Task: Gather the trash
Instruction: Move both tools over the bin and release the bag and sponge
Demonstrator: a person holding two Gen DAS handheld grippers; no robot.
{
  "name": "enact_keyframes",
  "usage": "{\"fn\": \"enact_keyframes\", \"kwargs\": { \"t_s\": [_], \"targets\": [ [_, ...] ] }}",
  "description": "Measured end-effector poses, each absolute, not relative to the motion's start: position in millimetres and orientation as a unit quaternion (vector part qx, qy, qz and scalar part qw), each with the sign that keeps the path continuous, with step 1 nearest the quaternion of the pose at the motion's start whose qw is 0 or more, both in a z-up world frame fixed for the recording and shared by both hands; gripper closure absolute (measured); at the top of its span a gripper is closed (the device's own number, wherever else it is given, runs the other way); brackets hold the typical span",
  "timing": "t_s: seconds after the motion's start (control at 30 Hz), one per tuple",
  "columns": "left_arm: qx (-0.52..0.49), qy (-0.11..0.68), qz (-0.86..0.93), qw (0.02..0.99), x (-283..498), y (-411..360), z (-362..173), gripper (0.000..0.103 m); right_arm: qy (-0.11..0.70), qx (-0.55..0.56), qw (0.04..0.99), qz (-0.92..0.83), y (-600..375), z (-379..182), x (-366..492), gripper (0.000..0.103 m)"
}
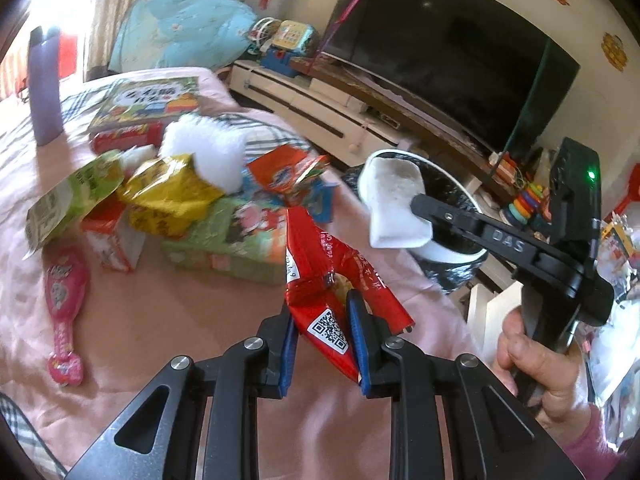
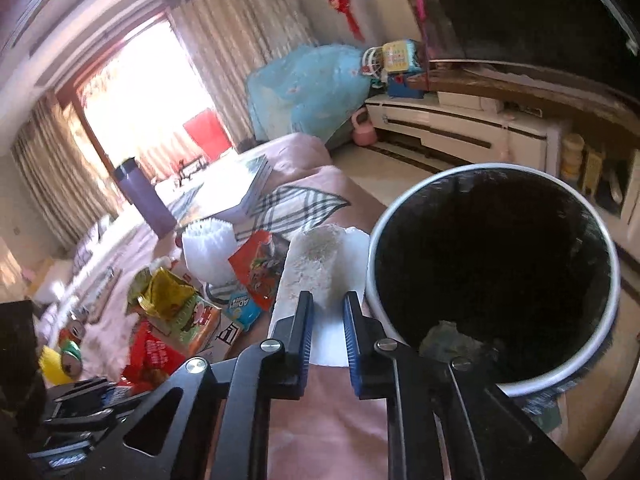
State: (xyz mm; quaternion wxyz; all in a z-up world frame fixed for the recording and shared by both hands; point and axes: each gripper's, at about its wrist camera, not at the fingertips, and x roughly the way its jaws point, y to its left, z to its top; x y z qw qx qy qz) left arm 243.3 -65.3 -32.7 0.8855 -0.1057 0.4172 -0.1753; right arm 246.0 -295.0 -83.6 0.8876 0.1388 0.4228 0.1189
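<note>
Left gripper [image 1: 322,332] pinches the red snack wrapper [image 1: 332,280], light and crinkly; right gripper [image 2: 326,320] clamps a soft white tissue [image 2: 316,268] at its near edge, beside the trash bin [image 2: 612,280].

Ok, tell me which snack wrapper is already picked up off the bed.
The red wrapper with the QR code, pinched between the left gripper's fingers. The yellow wrapper and green wrapper lie in the pile.
</note>
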Motion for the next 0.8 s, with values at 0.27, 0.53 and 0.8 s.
{"fn": "enact_keyframes", "kwargs": {
  "t_s": [0.27,0.53,0.8],
  "targets": [
    [-0.076,0.399,-0.2,0.892,262,-103,-16,0.081,0.399,0.156,0.9,0.08,-340,-62,229,0.088],
    [-0.05,0.394,-0.216,0.892,294,-139,-10,0.081,0.393,0.16,0.904,0.054,-367,-58,231,0.088],
    [-0.026,0.398,-0.225,0.889,333,-173,-15,0.081,0.395,0.156,0.905,0.041,-385,-63,242,0.088]
  ]
}}
